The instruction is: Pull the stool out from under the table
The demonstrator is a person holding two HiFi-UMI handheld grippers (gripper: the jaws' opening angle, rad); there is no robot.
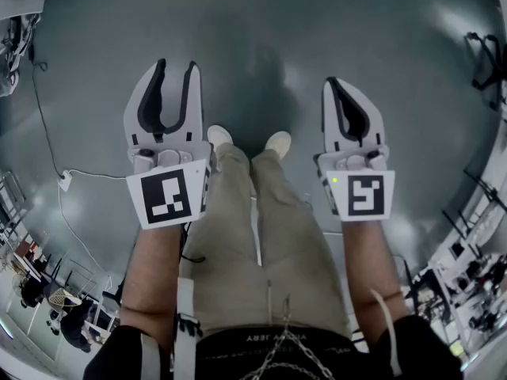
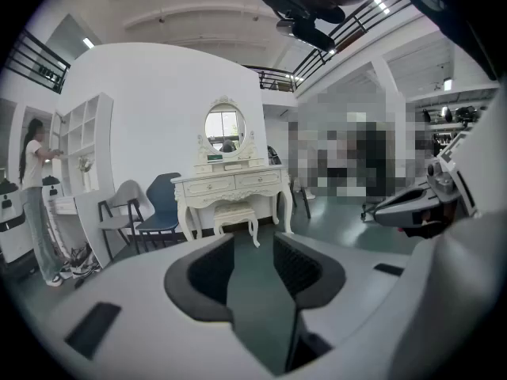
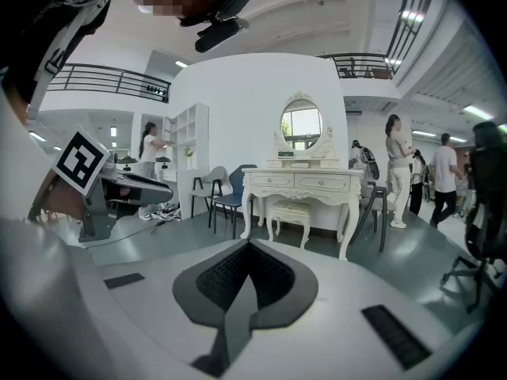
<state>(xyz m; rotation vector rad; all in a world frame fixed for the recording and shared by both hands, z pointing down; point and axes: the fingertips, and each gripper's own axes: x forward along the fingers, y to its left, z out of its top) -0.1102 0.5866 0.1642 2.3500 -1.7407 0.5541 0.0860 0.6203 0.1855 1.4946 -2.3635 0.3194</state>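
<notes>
The white plastic left gripper (image 1: 176, 74) is hovering with its ribbed, black-padded jaws standing apart, nothing between them. The matching white right gripper (image 1: 333, 85) is hanging beside it, its textured pads pressed together and empty. Well ahead of both, the small cream carved stool (image 3: 289, 211) with curved legs is sitting tucked under the ornate cream dressing table (image 3: 305, 182), which is carrying an oval mirror (image 3: 299, 125), on the smooth grey-green floor (image 1: 261, 46).

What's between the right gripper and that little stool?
Only bare floor separates the right gripper from the stool, as the right gripper view shows.
</notes>
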